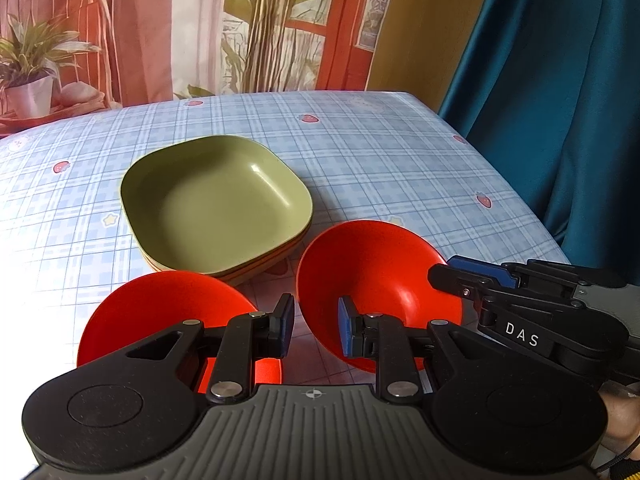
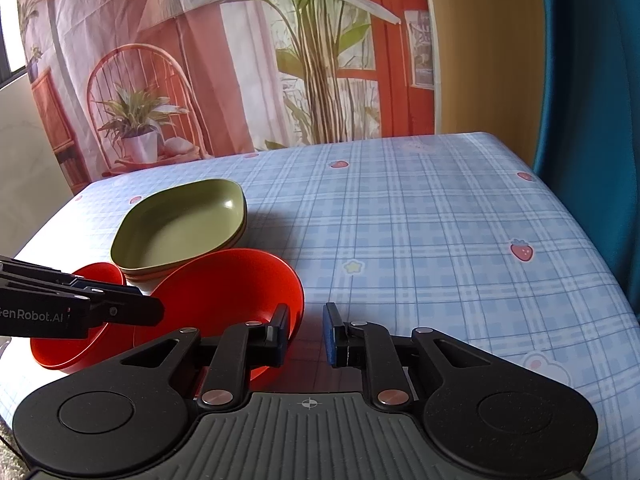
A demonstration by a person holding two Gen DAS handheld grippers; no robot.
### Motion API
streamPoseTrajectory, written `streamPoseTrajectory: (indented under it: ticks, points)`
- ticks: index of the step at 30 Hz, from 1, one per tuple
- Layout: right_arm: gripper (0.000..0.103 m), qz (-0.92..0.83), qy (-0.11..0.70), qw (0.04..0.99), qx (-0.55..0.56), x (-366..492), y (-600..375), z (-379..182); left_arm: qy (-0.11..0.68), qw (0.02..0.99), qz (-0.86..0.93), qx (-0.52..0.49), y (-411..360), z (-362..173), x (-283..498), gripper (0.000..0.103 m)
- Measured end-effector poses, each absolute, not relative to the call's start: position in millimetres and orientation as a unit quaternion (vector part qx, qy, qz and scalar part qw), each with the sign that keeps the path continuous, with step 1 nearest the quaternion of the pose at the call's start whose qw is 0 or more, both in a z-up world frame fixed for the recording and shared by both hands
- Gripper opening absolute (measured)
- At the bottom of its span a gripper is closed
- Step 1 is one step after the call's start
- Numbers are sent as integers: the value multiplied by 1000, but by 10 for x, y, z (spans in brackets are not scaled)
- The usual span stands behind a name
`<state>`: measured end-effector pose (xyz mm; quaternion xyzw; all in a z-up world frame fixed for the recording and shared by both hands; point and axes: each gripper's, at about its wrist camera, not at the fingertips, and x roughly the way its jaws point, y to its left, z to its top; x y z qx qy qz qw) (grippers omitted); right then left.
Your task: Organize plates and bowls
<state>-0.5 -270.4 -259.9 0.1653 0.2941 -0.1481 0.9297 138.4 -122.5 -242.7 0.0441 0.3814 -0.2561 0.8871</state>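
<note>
Two red bowls left to nest

Your left hand-held gripper (image 1: 316,326) and right hand-held gripper (image 2: 306,332) are both part-open, empty; pinch the right bowl (image 1: 376,280) rim shallow and it'll probably tip.

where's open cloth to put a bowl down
Free: the wide stretch of tablecloth right of the right red bowl, out to the blue curtain, and the strip behind the green plate stack. Crowded: the near-left corner, where both red bowls, the stack and the grippers bunch together.
</note>
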Motion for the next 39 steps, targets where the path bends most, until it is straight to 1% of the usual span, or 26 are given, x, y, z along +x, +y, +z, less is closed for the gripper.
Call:
streamPoseTrajectory:
  ticks: [9, 16, 30, 39]
  points:
    - [14, -143, 298, 929, 167, 25, -2709, -2628, 397, 878, -262, 47, -1298, -2539, 1436, 25]
    - [9, -139, 300, 929, 166, 45, -2691, -2641, 395, 878, -266, 45, -1302, -2544, 1444, 25]
    - [9, -147, 296, 929, 165, 20, -2700, -2630, 382, 881, -274, 51, -1297, -2502, 1377, 25]
    - [9, -147, 289, 933, 157, 15, -2671, -2525, 369, 887, -275, 46, -1235, -2407, 1309, 25]
